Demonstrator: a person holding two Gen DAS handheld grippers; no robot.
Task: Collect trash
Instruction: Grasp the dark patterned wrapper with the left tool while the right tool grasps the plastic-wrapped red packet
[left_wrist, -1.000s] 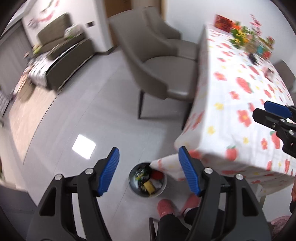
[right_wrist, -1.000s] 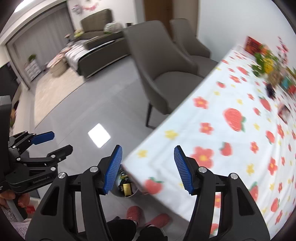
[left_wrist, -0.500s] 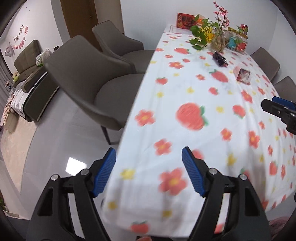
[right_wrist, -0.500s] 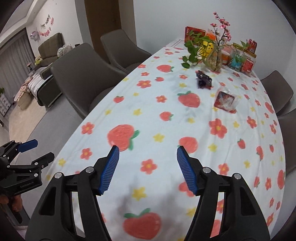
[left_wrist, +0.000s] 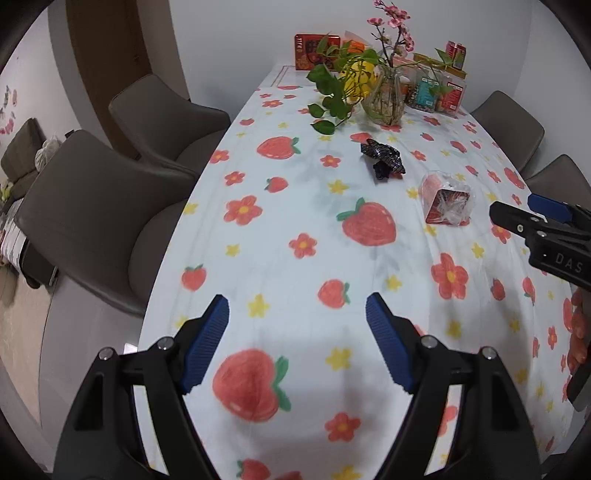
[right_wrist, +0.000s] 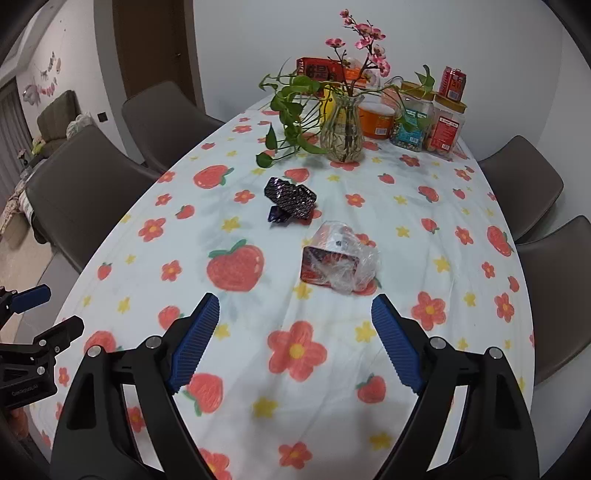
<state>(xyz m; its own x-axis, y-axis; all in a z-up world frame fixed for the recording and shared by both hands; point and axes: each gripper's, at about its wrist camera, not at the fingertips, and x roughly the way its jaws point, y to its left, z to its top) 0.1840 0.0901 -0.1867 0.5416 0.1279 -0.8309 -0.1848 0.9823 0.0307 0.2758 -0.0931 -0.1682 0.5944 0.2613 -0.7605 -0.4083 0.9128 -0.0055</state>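
Note:
A crumpled dark purple wrapper (left_wrist: 382, 158) (right_wrist: 291, 199) lies mid-table on the strawberry tablecloth (left_wrist: 295, 206) (right_wrist: 406, 236). Closer and to its right sits a red box in loose clear plastic film (left_wrist: 445, 201) (right_wrist: 338, 264). My left gripper (left_wrist: 297, 343) hovers open over the near end of the table, nothing between its blue pads. My right gripper (right_wrist: 295, 347) points at the red box, short of it; its jaws are opening and hold nothing. Each gripper shows at the edge of the other's view: the right (left_wrist: 513, 208), the left (right_wrist: 62, 308).
A glass vase with trailing green plant and pink blossoms (right_wrist: 341, 136) stands at the far end, with snack jars (right_wrist: 428, 122) and red boxes (left_wrist: 316, 51) behind it. Grey chairs line the left (left_wrist: 92, 214) and right (right_wrist: 524, 184) sides.
Both grippers swung up from the floor and the small trash bin to above the table; the bin left view. The wrappers came closer. The right jaws spread wider.

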